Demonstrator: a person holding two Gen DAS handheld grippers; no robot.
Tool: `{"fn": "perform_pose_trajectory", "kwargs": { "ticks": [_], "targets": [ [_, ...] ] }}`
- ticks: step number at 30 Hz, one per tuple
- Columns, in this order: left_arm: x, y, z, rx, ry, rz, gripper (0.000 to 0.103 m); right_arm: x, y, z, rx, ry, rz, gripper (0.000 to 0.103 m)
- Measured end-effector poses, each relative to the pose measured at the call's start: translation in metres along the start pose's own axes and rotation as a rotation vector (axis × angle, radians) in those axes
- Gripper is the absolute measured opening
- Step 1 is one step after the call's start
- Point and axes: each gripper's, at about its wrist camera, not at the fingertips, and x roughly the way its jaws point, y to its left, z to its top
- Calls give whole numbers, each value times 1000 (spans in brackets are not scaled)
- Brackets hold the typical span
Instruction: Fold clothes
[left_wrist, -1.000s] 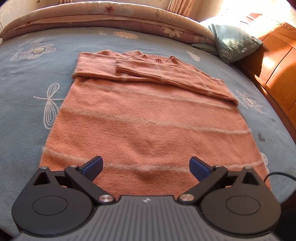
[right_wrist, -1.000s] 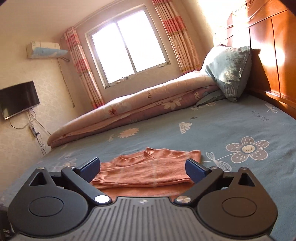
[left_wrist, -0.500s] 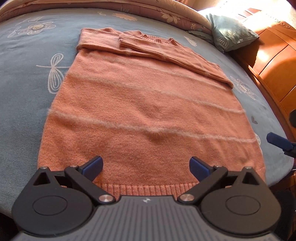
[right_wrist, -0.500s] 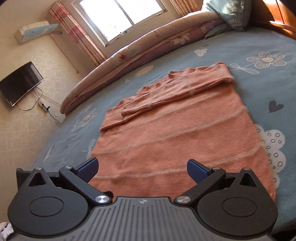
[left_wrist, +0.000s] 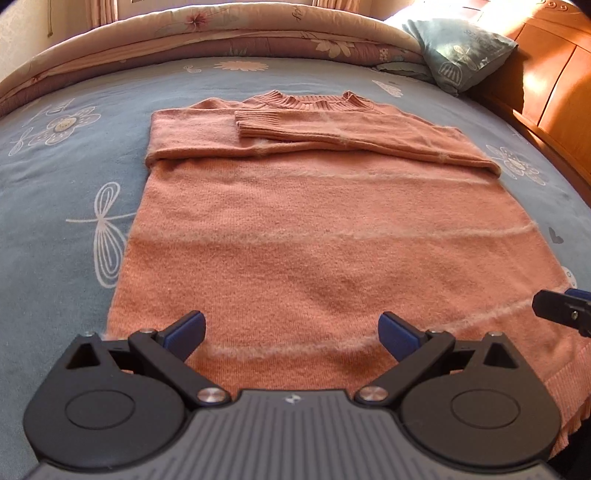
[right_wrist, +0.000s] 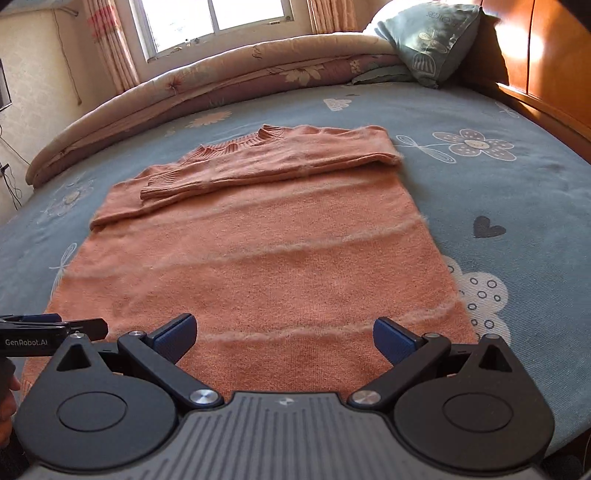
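An orange knit sweater with pale stripes lies flat on the blue flowered bed sheet, both sleeves folded across its chest near the collar. My left gripper hovers open over the sweater's lower part, nothing between its fingers. In the right wrist view the same sweater stretches away from my right gripper, which is open and empty above the hem area. The right gripper's tip shows at the right edge of the left wrist view, and the left gripper's tip at the left edge of the right wrist view.
A rolled floral quilt lies along the far side of the bed. A grey-green pillow leans against the wooden headboard at the right. A window with striped curtains is behind the quilt.
Both grippers have tilted and dropped toward the sweater's lower part, staying open. The hem seen half a second ago is now hidden under the left gripper body. The sweater has not moved.
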Motion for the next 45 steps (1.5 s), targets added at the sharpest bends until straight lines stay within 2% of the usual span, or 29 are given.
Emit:
{"fn": "perform_pose_trajectory", "kwargs": {
  "ticks": [2, 6, 9, 12, 17, 23, 26, 28, 31, 33, 36, 38, 40, 43, 45],
  "targets": [
    [10, -2, 3, 24, 1, 17, 99, 12, 3, 2, -17, 11, 4, 103],
    [14, -3, -2, 50, -30, 21, 103, 39, 9, -4, -59, 29, -44, 103],
    [9, -2, -9, 52, -53, 15, 103, 42, 18, -17, -177, -15, -80, 103],
    [2, -1, -16, 56, -60, 12, 103, 38, 18, -23, -212, -39, -83, 103],
    [-15, -3, -35, 96, -45, 21, 103, 25, 10, -28, -199, -28, -74, 103],
    [-33, -3, -56, 102, -16, 26, 103, -4, 6, -59, -214, -14, -88, 103],
    [-40, -2, -58, 86, 23, 22, 102, -19, 5, -71, -232, -17, -86, 103],
    [-44, -5, -54, 108, 47, 9, 102, -25, 5, -70, -213, -5, -87, 103],
    [-49, -15, -37, 139, -3, 13, 102, -31, 11, -55, -196, -55, -81, 103],
    [-43, -19, -20, 117, -36, 2, 102, -28, 16, -43, -201, -102, -86, 103],
    [-25, -20, 4, 58, -57, -9, 102, -10, 15, -33, -175, -107, -119, 103],
    [-5, -23, 17, 55, -37, 46, 102, 3, 10, -35, -131, -67, -152, 103],
    [16, -26, 27, 81, -3, 84, 102, 7, 8, -43, -122, -70, -170, 103],
    [33, -19, 31, 24, 34, 63, 103, 8, 8, -54, -114, -83, -185, 103],
    [35, -13, 27, -23, 32, 42, 103, 7, 6, -55, -98, -80, -178, 103]
  ]
}}
